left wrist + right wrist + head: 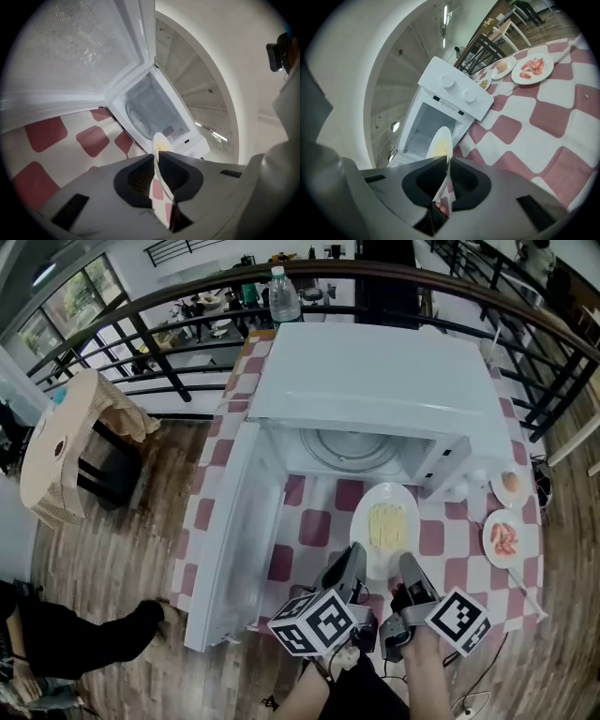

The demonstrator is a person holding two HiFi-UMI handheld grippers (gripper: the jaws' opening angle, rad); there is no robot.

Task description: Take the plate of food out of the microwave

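Lower centre of the head view: round white plate of yellow noodles (384, 526), outside the open white microwave (366, 381), just in front of its cavity, over the red-and-white checked counter (314, 526). Fingers of left gripper (349, 568) and right gripper (412, 576) both pinching the plate's near rim.

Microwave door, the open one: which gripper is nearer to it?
Left. The left gripper, shut on the near rim of the plate of food, is on the side toward the microwave door; the right gripper holds the same rim on the far side.
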